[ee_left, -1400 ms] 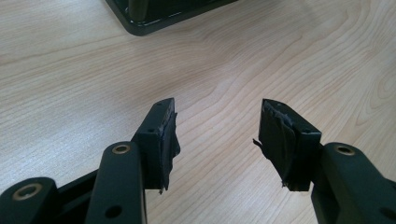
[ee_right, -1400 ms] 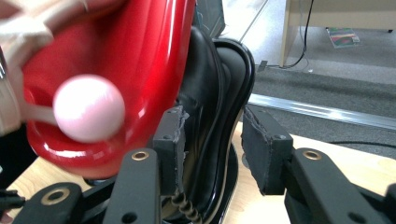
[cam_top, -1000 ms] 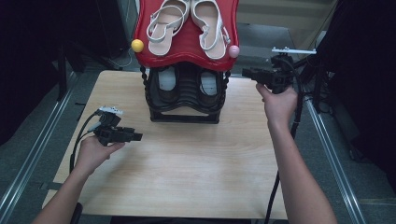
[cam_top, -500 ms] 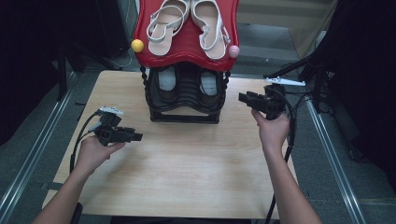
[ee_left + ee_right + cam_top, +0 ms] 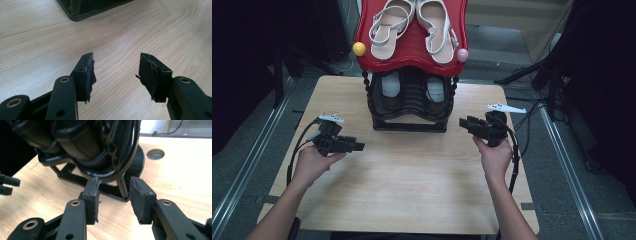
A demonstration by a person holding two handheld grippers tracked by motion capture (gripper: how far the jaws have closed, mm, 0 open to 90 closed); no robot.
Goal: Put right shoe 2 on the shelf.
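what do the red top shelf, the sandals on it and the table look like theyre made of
Red top shelf: probably moulded plastic, glossy, with a smooth wavy front edge. Sandals: pale straps and insoles, likely synthetic leather or rubber; too small to tell. Table: light wood or wood-look laminate, matt, with clear grain lines in the left gripper view.

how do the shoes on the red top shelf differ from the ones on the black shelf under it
The sandals on the red shelf are pale, open and strappy; the black shoes are dark and closed, showing light insoles. The sandals lie in plain sight, while the black shoes sit tucked on the lower shelf, partly hidden. Both are pairs set side by side on the same rack.
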